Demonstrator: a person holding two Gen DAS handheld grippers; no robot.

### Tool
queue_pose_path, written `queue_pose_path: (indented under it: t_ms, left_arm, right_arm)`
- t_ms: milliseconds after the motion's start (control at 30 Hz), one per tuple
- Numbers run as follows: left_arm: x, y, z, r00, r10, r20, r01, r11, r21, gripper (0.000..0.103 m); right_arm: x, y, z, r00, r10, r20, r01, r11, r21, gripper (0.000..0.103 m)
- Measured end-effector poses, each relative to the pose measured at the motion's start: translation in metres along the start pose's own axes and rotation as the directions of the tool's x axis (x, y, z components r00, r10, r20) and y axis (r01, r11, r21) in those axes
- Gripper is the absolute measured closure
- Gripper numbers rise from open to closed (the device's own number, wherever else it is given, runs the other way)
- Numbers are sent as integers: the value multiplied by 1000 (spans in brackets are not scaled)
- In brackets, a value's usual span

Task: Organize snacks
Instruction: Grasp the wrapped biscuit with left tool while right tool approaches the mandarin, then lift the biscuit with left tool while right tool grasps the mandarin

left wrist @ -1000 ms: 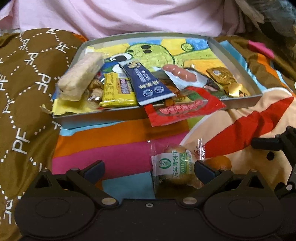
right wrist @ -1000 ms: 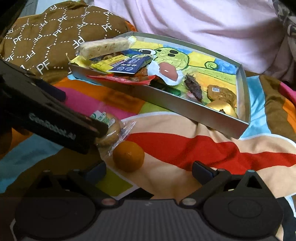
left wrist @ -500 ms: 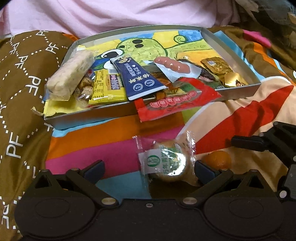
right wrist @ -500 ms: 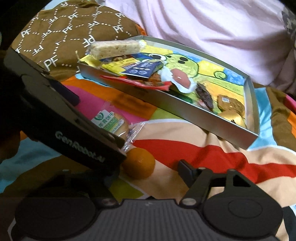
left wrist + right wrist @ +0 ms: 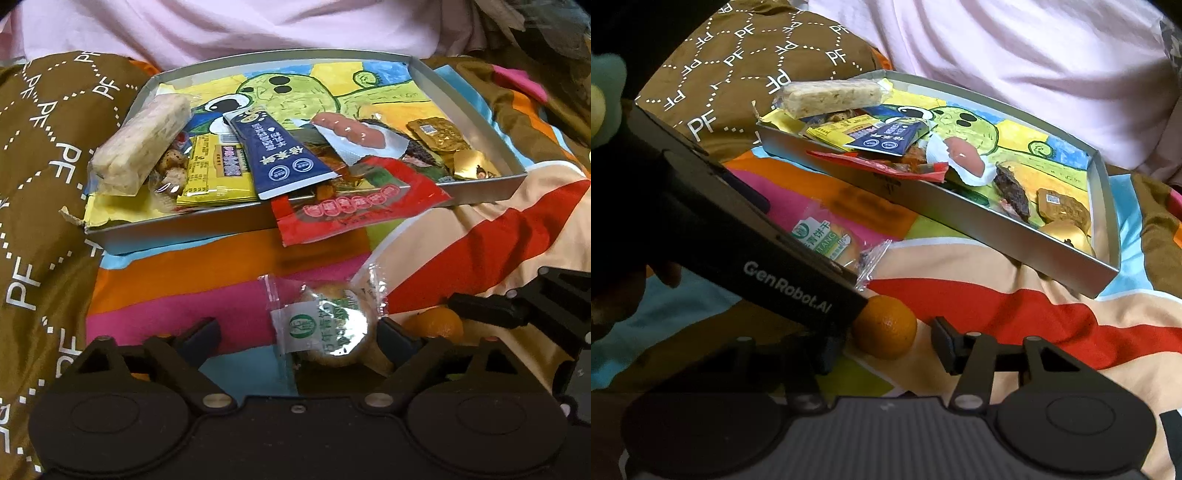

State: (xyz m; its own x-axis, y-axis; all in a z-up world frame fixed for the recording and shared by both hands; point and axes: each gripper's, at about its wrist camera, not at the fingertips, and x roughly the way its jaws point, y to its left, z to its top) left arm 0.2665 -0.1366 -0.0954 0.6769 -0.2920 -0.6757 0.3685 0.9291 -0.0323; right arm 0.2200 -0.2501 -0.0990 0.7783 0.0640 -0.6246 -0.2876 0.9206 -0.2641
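Snacks: tray (image 5: 480, 192) mostly filled | left gripper (image 5: 299, 338) jaws narrowing around biscuit packet (image 5: 325, 325) (not yet pinched) | right gripper (image 5: 886, 343) closing around orange (image 5: 884, 326), unpinched

My left gripper (image 5: 299, 332) is matt black plastic: a broad housing across the bottom of its own view, with two round, shallow-dished discs, one each side. From each disc rise triangular link arms with open cut-outs, pinned by silver rivet heads; one small screw sits at the centre of the housing's edge. The fingers (image 5: 201, 330) end in dark blue-grey pads. My right gripper (image 5: 890, 341) has the same build, but its central housing is grey and finely ribbed. Seen from the right wrist camera, the left gripper's side is a long black bar printed "GenRobot.AI" in pale grey lettering.
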Motion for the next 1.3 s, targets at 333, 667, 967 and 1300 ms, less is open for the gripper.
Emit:
queue_pose_path:
  t_ms: [333, 667, 967, 1300]
  left_arm:
    - [0, -9, 1, 999, -51, -4, 51, 999, 20, 45]
    - [-5, -5, 1, 1000, -17, -10, 17, 998, -54, 53]
    - [-21, -7, -16, 990, 136, 25, -132, 983, -129, 53]
    - [-43, 2, -32, 970, 236, 62, -219, 953, -208, 54]
  right_arm:
    - [-1, 0, 0, 1000, 15, -1, -15, 1000, 5, 63]
    - [-3, -3, -1, 1000, 26, 4, -26, 999, 32, 63]
    - [-6, -13, 0, 1000, 7, 12, -8, 996, 93, 63]
    - [-14, -25, 2, 999, -23, 39, 17, 987, 157, 63]
